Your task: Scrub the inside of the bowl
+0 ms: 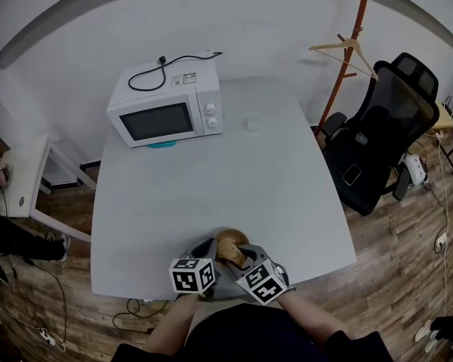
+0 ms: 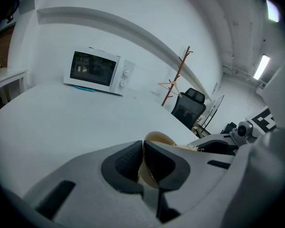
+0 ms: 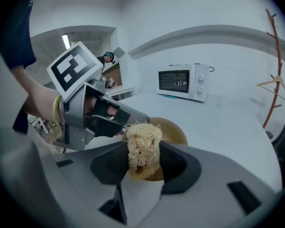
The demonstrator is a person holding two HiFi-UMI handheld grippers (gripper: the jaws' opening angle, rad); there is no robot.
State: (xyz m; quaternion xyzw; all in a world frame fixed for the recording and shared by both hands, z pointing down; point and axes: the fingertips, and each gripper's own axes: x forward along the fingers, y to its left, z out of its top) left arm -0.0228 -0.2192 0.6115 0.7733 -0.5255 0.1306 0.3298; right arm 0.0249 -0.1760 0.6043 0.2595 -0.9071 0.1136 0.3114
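A tan wooden bowl [image 1: 228, 243] sits on the white table [image 1: 211, 194] close to its front edge. My left gripper [image 1: 210, 250] is shut on the bowl's near rim; in the left gripper view the pads pinch the thin bowl [image 2: 157, 138] wall at the left gripper [image 2: 143, 151]. My right gripper [image 1: 244, 256] is shut on a straw-coloured loofah scrubber [image 3: 143, 136], held upright over the bowl [image 3: 175, 131]. In the right gripper view the right gripper [image 3: 143, 152] has the left gripper [image 3: 118, 124] just to its left. The bowl's bottom is hidden.
A white microwave [image 1: 166, 108] stands at the table's far left with its cable on top. A small white cup [image 1: 254, 123] sits at the far middle. A black office chair [image 1: 383, 138] and a coat stand [image 1: 346, 55] are off the right side.
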